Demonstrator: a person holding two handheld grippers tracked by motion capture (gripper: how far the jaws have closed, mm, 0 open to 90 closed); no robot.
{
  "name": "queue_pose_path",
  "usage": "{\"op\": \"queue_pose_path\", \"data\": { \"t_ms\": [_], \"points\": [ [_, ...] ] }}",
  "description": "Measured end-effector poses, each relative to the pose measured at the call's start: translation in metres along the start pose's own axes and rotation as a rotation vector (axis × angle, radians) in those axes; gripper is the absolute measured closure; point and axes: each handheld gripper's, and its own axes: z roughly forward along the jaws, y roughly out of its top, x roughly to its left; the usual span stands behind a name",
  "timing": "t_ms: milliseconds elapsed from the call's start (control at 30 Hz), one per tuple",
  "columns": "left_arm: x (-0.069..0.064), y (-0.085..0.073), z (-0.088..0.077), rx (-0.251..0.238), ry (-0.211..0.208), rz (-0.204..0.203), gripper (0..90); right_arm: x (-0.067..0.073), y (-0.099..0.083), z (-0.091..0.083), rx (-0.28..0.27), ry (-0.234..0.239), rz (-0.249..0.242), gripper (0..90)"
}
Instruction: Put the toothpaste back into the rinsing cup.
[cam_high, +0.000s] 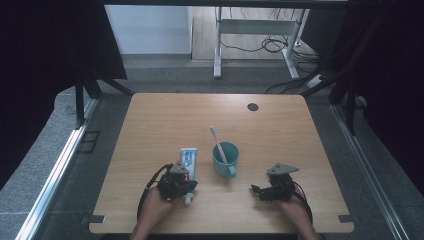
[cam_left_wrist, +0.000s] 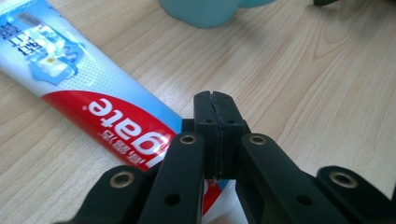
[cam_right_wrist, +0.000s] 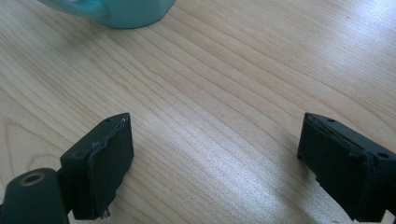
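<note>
Left gripper view: left gripper pads pressed together, empty, above Colgate toothpaste tube lying flat beneath fingers, likely lining up pickup. Right gripper jaws wide, idle, teal mug ahead.

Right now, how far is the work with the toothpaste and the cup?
Done: the toothbrush already stands in the green cup. In hand: the left hand-held gripper is shut, over the toothpaste tube that lies flat on the table, gripping nothing. The right hand-held gripper waits open. Left: probably picking up the tube.
</note>
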Motion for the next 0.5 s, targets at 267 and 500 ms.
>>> {"op": "queue_pose_path", "data": {
  "t_ms": [267,500],
  "points": [
    [0.009,-0.011,-0.002,0.035,0.055,-0.018,89.0,0.0,0.0,0.0,0.0,0.0,0.0,10.6],
    [0.015,-0.013,-0.008,0.039,0.068,-0.016,86.2,0.0,0.0,0.0,0.0,0.0,0.0,10.6]
  ]
}}
